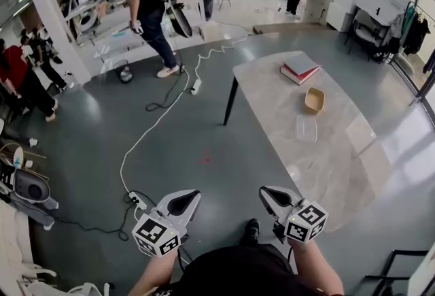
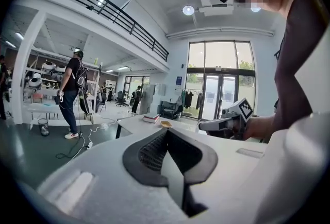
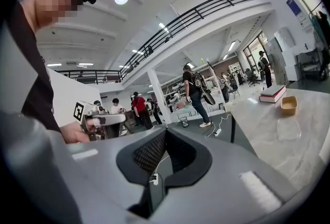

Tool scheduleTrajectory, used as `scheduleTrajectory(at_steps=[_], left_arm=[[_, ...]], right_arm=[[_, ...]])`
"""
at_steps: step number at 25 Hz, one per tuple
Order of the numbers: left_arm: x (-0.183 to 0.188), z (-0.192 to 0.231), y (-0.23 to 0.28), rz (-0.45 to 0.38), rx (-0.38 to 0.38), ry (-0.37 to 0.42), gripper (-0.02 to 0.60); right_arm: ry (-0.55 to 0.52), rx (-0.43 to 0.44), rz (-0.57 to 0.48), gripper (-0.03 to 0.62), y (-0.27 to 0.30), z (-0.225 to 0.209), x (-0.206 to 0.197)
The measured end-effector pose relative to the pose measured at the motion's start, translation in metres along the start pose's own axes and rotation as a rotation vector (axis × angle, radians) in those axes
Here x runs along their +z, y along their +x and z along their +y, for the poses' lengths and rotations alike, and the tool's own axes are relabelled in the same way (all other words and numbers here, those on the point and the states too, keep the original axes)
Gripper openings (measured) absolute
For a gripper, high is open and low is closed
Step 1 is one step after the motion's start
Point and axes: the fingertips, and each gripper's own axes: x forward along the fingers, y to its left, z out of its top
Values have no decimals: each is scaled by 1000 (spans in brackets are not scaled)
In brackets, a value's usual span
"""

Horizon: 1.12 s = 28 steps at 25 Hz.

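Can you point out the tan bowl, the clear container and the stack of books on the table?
tan bowl [image 1: 314, 100], head view, on its inner floor.
clear container [image 1: 306, 128], head view, on the middle of its base.
stack of books [image 1: 300, 64], head view, on the grey cover of the top book.

Marble table [image 1: 333, 165]: books [image 1: 299, 71], bowl [image 1: 314, 100], clear container [image 1: 306, 128]

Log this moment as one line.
left tool: shut, empty | right tool: shut, empty | both aloft near table end | on table: books, bowl, clear tub
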Motion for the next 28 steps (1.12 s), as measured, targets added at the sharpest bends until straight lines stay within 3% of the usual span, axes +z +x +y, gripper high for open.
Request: scheduleTrajectory(at_steps=[8,20,28], left_arm=[[35,-3,111,6,-55,36,-3],[30,33,221,28,-100,-23,-3],[41,95,322,34,-280,7,-3]], right_arm=[[18,-8,-12,-6,-9,-94,35],[75,-117,37,-5,-11,-199,39],[81,-266,41,-5,48,-278,58]])
